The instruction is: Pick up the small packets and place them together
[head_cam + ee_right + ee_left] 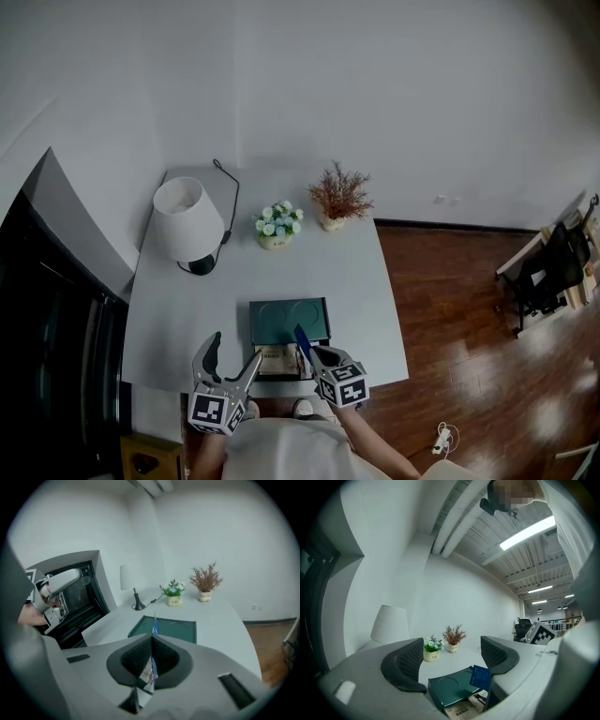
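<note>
My right gripper [312, 353] is shut on a thin blue packet [302, 341], lifted over the near edge of a dark green tray [289, 314]. In the right gripper view the packet [153, 632] stands edge-on, pinched between the closed pads, its printed lower end hanging below the jaws. A small pile of printed packets [277, 361] lies on the table just in front of the tray. My left gripper [236, 349] hovers to the left of that pile, open and empty. The left gripper view shows the blue packet [481, 677] above the tray [449, 686] and the packets [464, 710].
A white lamp [187, 221] with a black cord stands at the table's back left. A pot of pale flowers [277, 225] and a pot of dried reddish plant [338, 198] sit along the back. The white table [375, 309] ends at wooden floor on the right.
</note>
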The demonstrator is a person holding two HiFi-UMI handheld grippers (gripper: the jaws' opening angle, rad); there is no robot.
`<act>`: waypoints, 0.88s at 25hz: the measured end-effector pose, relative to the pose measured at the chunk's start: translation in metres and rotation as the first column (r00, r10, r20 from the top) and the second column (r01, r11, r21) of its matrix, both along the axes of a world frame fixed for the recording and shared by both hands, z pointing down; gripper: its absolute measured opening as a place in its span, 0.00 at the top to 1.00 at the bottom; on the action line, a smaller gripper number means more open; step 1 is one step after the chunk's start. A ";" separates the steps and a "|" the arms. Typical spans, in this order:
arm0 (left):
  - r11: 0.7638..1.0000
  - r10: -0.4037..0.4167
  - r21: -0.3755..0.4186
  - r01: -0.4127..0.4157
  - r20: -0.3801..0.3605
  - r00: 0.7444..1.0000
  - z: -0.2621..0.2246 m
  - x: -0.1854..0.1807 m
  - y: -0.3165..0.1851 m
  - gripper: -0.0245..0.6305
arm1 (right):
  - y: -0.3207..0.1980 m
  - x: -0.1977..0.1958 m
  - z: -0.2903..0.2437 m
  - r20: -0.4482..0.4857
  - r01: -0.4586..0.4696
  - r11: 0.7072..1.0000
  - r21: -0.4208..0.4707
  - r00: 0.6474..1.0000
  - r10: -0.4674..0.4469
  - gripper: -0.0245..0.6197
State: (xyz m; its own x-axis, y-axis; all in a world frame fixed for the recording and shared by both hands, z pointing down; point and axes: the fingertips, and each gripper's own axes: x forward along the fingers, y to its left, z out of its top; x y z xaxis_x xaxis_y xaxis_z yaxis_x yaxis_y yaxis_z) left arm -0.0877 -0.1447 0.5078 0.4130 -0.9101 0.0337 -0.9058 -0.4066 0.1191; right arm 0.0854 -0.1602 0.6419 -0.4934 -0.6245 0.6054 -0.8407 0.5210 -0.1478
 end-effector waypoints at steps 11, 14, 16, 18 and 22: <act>0.999 -0.051 0.005 0.051 0.005 0.999 -0.003 -0.026 0.008 0.41 | -0.080 -0.083 0.003 -0.144 0.068 0.988 0.142 0.988 -0.047 0.96; 0.998 -0.067 0.004 0.067 0.011 0.998 -0.003 -0.033 0.012 0.41 | -0.082 -0.104 0.026 -0.146 0.082 0.992 0.094 0.987 -0.068 0.96; 0.997 -0.078 0.003 0.078 0.013 0.997 -0.003 -0.038 0.014 0.41 | -0.080 -0.119 0.039 -0.109 0.083 0.996 0.039 0.991 -0.078 0.96; 0.996 -0.091 0.001 0.091 0.011 0.996 -0.002 -0.044 0.015 0.41 | -0.076 -0.134 0.053 -0.069 0.076 0.997 -0.026 0.995 -0.078 0.96; 0.994 -0.110 0.001 0.110 0.009 0.994 -0.002 -0.050 0.021 0.41 | -0.069 -0.147 0.082 -0.031 0.006 0.992 -0.125 0.999 -0.010 0.96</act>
State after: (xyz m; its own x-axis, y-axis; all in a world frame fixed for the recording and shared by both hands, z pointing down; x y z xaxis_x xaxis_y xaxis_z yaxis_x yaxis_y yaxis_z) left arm -0.1375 -0.1240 0.5057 0.3096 -0.9502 0.0368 -0.9462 -0.3040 0.1105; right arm -0.0615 -0.2293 0.7244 -0.4777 -0.5392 0.6936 -0.8419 0.5065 -0.1861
